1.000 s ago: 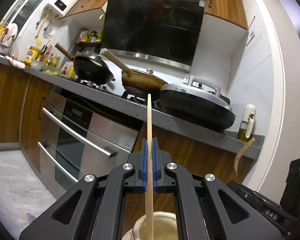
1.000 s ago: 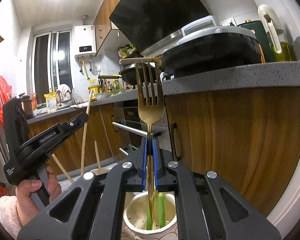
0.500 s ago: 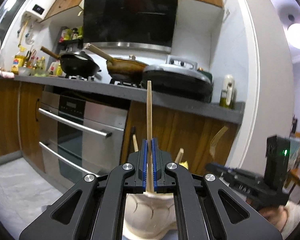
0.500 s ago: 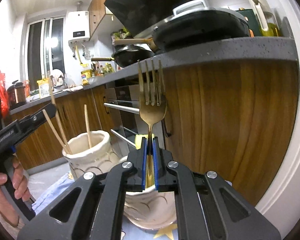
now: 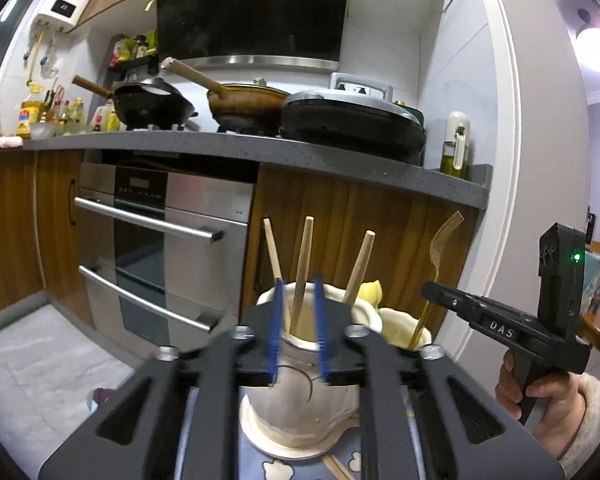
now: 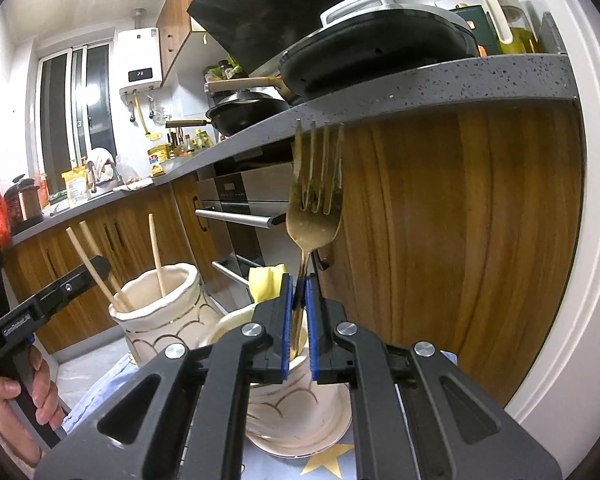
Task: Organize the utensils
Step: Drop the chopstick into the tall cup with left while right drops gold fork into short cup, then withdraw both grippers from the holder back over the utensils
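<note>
A home kitchen. A grey speckled countertop [image 5: 260, 148] runs over wood-fronted cabinets [image 5: 360, 216] and a built-in steel oven [image 5: 160, 216]; on the countertop stand a black wok [image 5: 152, 106], a brown pan [image 5: 248, 104] and a lidded griddle [image 5: 352, 124], with a dark range hood [image 5: 252, 12] above them. At the countertop's far left end bottles of oil and sauce [image 5: 32, 114] cluster, and a wall-mounted water heater [image 6: 140, 64] hangs above that end.

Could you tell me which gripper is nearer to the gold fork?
Right. The right gripper is shut on the gold fork above its holder; the left gripper, its jaws opening, straddles a chopstick in the neighbouring holder.
</note>
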The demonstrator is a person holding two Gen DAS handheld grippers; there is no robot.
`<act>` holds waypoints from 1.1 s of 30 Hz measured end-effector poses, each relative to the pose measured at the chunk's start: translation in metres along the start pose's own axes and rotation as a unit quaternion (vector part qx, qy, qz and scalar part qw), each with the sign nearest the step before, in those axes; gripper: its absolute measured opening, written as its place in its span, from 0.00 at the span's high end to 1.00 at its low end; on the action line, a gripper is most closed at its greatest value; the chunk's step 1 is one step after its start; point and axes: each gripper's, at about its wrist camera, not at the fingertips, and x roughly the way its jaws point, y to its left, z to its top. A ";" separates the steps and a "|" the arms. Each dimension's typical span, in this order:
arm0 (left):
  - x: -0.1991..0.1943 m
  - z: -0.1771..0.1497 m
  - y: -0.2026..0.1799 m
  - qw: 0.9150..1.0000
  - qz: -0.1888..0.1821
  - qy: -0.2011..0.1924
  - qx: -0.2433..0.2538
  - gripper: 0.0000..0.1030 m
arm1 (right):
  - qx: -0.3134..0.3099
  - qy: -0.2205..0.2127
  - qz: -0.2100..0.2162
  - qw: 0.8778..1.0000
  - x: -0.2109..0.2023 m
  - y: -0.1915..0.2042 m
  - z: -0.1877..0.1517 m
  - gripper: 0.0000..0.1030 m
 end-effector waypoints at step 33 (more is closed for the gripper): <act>-0.056 -0.041 0.006 0.991 0.120 0.056 -0.033 0.09 | -0.006 0.037 0.009 0.999 -0.038 0.028 -0.033 0.04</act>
